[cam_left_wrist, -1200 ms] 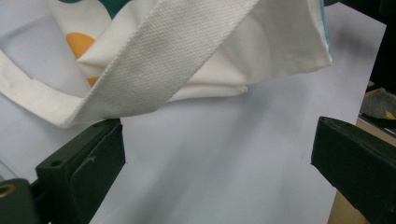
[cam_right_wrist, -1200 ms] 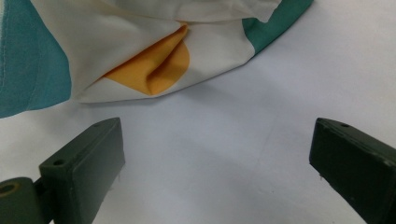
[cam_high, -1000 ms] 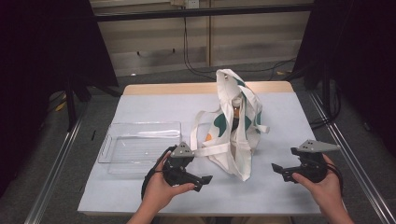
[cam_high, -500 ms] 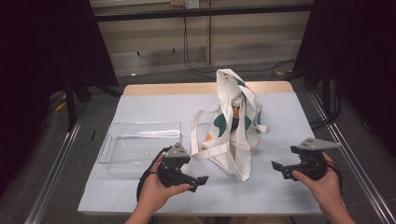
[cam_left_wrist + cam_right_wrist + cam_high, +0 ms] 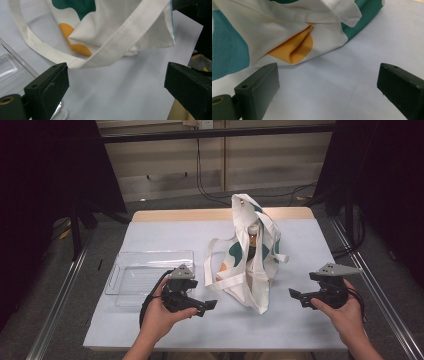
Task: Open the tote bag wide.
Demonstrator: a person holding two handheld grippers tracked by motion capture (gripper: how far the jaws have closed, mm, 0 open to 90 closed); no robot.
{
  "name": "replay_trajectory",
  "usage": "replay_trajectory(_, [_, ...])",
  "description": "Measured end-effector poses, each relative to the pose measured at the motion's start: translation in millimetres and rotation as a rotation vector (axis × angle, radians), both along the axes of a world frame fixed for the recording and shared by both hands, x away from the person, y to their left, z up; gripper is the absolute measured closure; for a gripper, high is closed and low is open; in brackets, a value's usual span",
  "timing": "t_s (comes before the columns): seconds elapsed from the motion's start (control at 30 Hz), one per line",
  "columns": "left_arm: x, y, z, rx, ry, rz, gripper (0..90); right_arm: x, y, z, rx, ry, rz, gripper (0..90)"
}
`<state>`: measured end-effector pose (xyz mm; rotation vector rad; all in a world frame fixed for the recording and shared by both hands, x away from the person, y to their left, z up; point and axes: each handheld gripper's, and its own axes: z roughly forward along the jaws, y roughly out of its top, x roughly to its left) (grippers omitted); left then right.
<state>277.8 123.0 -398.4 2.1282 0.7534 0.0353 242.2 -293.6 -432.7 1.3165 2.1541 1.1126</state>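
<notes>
A white cloth tote bag (image 5: 252, 255) with teal and orange patches stands slumped in the middle of the table, something brown showing in its mouth. Its long handles (image 5: 215, 267) trail to the left. My left gripper (image 5: 207, 306) rests low at the front left of the bag, open, jaws wide apart and empty; in the left gripper view the bag's strap (image 5: 125, 42) and an orange patch (image 5: 75, 40) lie just ahead. My right gripper (image 5: 296, 296) hovers at the bag's front right, also open and empty, facing the bag's side (image 5: 274, 37).
A clear plastic tray (image 5: 150, 275) lies on the white table cover (image 5: 165, 237) left of the bag, right behind my left hand. The table's wooden far edge (image 5: 200, 214) and metal rails on both sides bound the area.
My left gripper has slid slightly left and toward the front edge, away from the bag. The right gripper and the bag have stayed in place.
</notes>
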Motion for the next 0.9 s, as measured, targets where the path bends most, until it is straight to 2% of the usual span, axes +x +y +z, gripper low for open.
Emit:
replay_trajectory(0.13, [7.7,0.4,8.3,0.005,-0.024,-0.001,5.6,3.4,2.4,3.5,0.005,0.000,0.006,4.3])
replay_trajectory(0.27, [18.5,1.4,16.2,0.002,-0.040,0.035,6.2,8.3,6.4,5.3,-0.013,-0.002,0.011,4.4])
replay_trajectory(0.53, [39.3,0.4,20.5,-0.010,-0.045,0.076,6.5,18.0,8.2,6.5,-0.008,0.007,0.014,6.2])
replay_trajectory(0.73, [48.9,-6.4,24.4,-0.002,-0.055,0.078,6.9,25.6,9.3,10.6,-0.005,-0.004,0.011,7.2])
replay_trajectory(0.77, [52.1,-9.9,25.3,-0.015,-0.061,0.081,6.9,26.5,9.7,11.9,-0.001,-0.002,0.010,7.9])
replay_trajectory(0.9, [59.0,-17.4,27.1,0.004,-0.072,0.071,7.4,31.7,12.4,15.8,0.011,-0.012,0.013,9.9])
